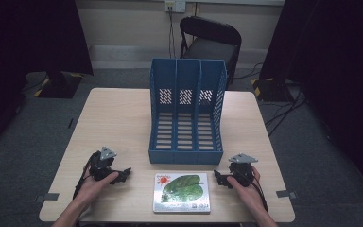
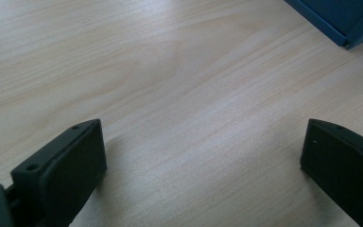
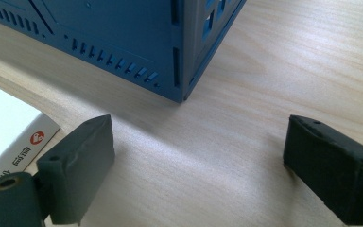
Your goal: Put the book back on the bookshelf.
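A blue three-slot file rack (image 1: 187, 113) stands in the middle of the light wooden table (image 1: 118, 118). In front of it, near the table's front edge, lies a flat white book (image 1: 182, 192) with a green leaf and a red sun on its cover. My left gripper (image 1: 125, 174) rests on the table left of the book, open, with bare wood between its jaws (image 2: 203, 165). My right gripper (image 1: 219, 178) rests right of the book, open, with nothing between its jaws (image 3: 198, 165). In the right gripper view the rack's corner (image 3: 179, 90) and the book's edge (image 3: 9, 137) are close ahead.
A black chair (image 1: 212, 40) stands behind the table. Dark curtains hang at both sides of the room, and cables run over the grey floor at the right. Tape marks sit at the table's front corners. The rack's corner (image 2: 345, 23) shows in the left gripper view.
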{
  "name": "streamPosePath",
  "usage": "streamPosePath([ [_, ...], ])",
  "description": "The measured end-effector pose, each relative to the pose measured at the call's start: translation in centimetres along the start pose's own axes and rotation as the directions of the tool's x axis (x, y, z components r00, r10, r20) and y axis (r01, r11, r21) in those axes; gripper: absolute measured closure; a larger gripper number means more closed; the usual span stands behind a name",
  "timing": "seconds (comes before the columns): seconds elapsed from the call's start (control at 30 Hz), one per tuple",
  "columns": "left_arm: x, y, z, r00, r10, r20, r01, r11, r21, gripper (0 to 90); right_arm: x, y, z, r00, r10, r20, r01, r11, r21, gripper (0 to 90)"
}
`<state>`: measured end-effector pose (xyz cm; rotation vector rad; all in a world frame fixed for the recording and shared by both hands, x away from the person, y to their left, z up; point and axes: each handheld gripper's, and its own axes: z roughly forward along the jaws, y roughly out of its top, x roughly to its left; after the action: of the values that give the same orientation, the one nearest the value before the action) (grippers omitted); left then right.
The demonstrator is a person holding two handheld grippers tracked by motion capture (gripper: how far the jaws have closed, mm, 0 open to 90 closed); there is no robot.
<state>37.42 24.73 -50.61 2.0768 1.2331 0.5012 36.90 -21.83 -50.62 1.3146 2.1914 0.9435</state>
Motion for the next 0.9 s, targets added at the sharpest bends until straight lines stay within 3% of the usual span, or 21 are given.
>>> streamPosePath([
  [0.3,-0.7,0.6,0.0,1.0,0.004,0.005,-0.004,0.9998,0.019,8.3,0.1,0.0,0.0,1.0,0.003,0.003,-0.003,1.0,0.0,9.6],
  [0.4,-1.0,0.8,-0.3,0.9995,0.012,0.029,-0.013,0.9998,0.018,18.2,0.0,0.0,-0.1,1.0,0.008,0.002,-0.008,1.0,-0.001,12.4],
  [0.5,-1.3,0.8,-0.5,0.9993,0.011,0.037,-0.012,0.9998,0.018,16.9,-0.1,0.1,-0.3,0.9997,0.02,-0.011,-0.019,1.0,0.01,13.0],
  [0.6,-1.5,0.9,-1.0,0.9981,0.008,0.061,-0.009,0.9999,0.014,18.4,0.0,0.4,-0.7,0.999,0.036,-0.025,-0.036,0.999,0.022,14.6],
  [0.73,-2.0,1.1,-1.7,0.9946,0.001,0.104,0.002,0.9995,-0.03,20.0,0.3,0.3,-1.4,0.9996,0.016,-0.024,-0.015,1.0,0.017,19.3],
  [0.9,-2.8,1.4,-1.9,0.9839,0.023,0.177,-0.018,0.9994,-0.03,24.2,0.9,0.5,-2.3,0.9984,0.005,-0.056,-0.005,1.0,-0.005,22.0],
])
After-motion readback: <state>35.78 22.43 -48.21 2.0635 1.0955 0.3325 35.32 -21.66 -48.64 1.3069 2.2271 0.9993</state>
